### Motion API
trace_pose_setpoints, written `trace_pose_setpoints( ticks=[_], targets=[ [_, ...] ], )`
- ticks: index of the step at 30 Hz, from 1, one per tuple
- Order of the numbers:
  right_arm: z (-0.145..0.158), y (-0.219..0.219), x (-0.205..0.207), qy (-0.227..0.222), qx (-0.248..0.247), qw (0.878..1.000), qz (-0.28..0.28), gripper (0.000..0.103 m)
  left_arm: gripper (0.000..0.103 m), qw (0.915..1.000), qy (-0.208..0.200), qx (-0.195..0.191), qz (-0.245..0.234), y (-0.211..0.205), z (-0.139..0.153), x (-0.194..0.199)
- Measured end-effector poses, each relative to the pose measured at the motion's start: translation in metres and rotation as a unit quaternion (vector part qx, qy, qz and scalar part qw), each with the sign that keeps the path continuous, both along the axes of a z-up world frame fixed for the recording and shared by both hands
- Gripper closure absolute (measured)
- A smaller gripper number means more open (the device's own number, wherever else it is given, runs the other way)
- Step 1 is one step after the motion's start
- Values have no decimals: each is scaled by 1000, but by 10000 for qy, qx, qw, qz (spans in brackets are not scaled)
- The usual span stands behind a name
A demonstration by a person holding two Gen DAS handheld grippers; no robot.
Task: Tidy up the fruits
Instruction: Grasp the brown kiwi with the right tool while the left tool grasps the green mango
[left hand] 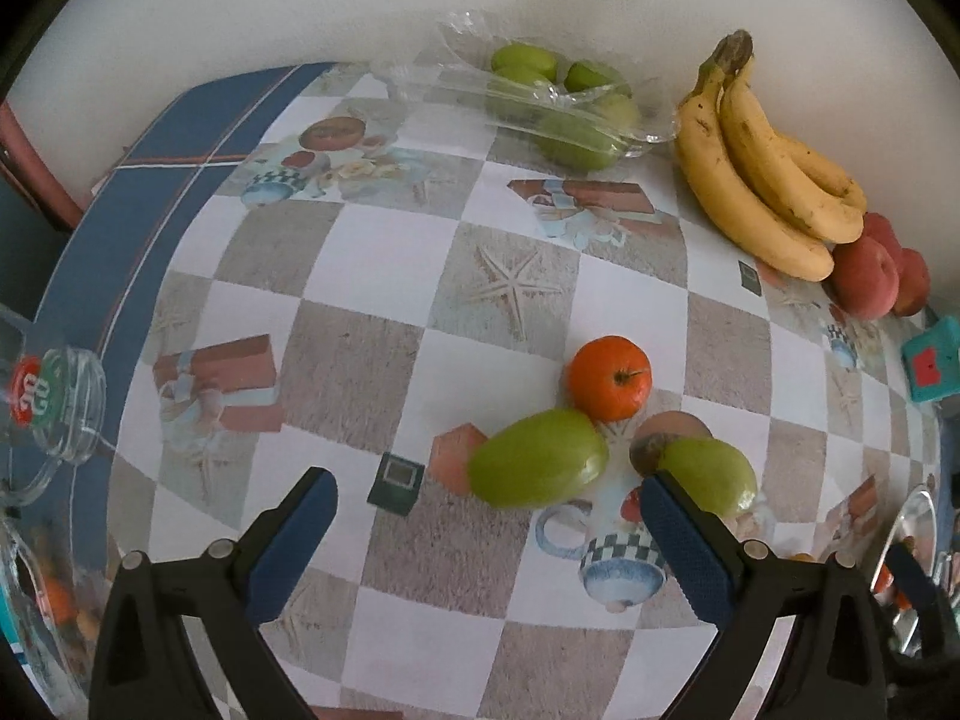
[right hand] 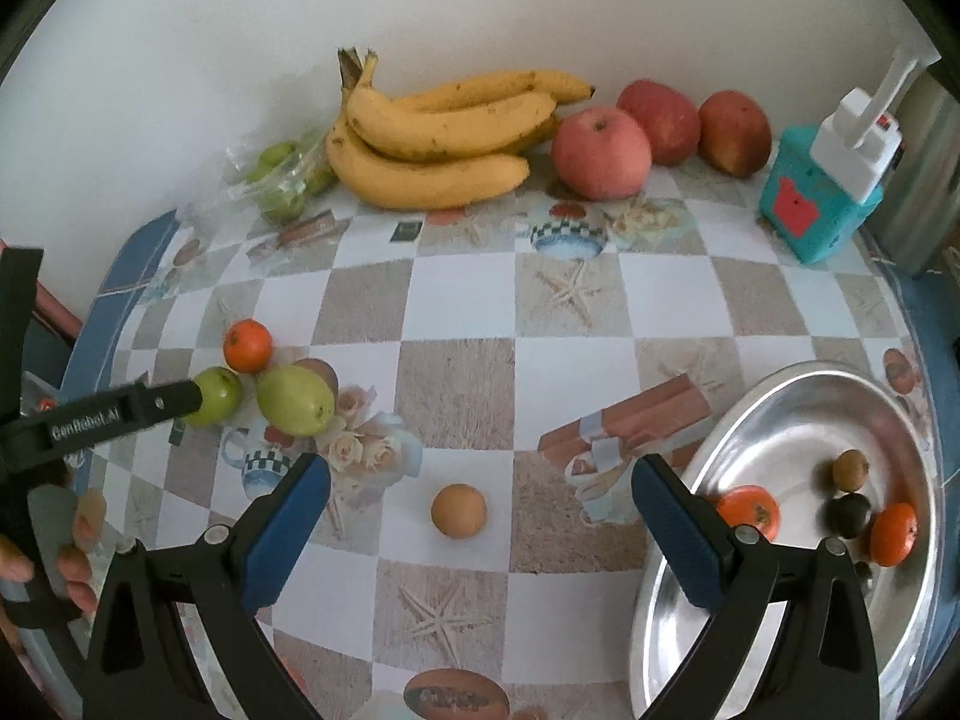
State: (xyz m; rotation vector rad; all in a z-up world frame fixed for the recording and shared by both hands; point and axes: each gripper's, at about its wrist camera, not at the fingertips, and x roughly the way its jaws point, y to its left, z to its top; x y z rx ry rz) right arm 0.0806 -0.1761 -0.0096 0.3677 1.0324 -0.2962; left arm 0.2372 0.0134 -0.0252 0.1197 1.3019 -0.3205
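Left wrist view: looks forward and down along the left claw (left hand: 489, 534) toward the back wall, close above the table (left hand: 372, 252), two pears (left hand: 537, 459) just ahead of the fingertips. Right wrist view: same facing, further right, a metal bowl (right hand: 774, 420) beside its right finger. Both views share the pears, the orange (left hand: 610, 378), the bananas (left hand: 774, 174) and the apples (left hand: 867, 282).

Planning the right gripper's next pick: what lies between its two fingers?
In the right wrist view, a small tan round fruit lies on the tablecloth between the open right gripper fingers, untouched.
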Motion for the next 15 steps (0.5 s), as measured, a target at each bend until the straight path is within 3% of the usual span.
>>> trace_pose_setpoints(
  ticks=[4,11,15],
  targets=[
    [-17,5,6,174,82,9998,106,3,2,9998,158,-149,6,-3,-6,5],
    [-37,10,8,453,118,9988,163,4,13,9994,291,-193,13,-8,-15,10],
    [-38,9,7,463,84,9988,143,30,27,9992,334,-232,-4,-7,-17,11]
  ],
)
